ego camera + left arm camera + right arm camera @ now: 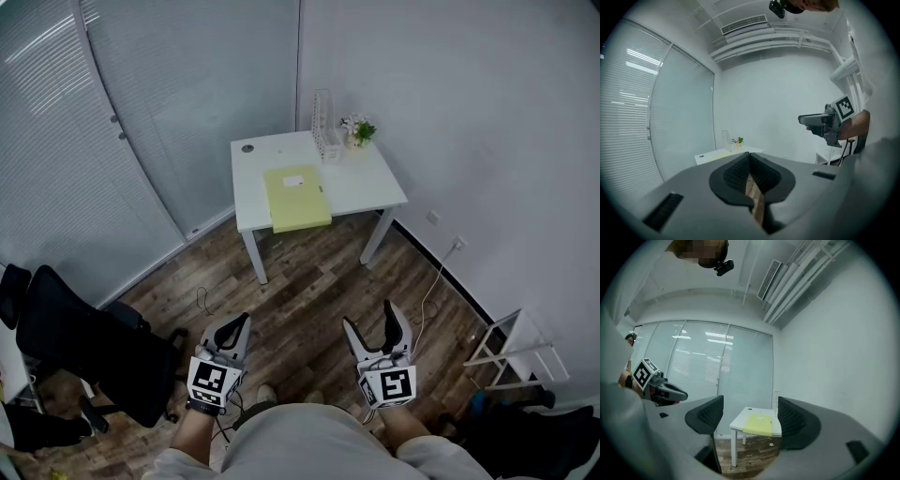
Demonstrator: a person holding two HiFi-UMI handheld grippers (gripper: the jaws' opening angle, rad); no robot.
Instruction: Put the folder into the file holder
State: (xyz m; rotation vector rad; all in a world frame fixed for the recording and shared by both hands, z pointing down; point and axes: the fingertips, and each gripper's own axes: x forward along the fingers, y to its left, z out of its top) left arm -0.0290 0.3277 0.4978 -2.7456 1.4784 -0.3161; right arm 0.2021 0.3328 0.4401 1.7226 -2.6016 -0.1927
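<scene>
A pale yellow folder (297, 197) lies flat on a small white table (366, 187), its near edge overhanging the front. At the table's back stands a clear file holder (324, 124), upright and apart from the folder. Both grippers hang far from the table, low in the head view over the wooden floor. My left gripper (241, 323) is shut with nothing in it; its pads (740, 174) meet. My right gripper (373, 321) is open and holds nothing. In the right gripper view, the folder (759, 424) shows far off between the right gripper's (750, 416) jaws.
A small flower pot (356, 131) sits beside the file holder. A black office chair (84, 347) stands at the left, a white rack (511, 352) at the right. A cable (433, 281) runs from a wall socket. Glass partitions with blinds close the left side.
</scene>
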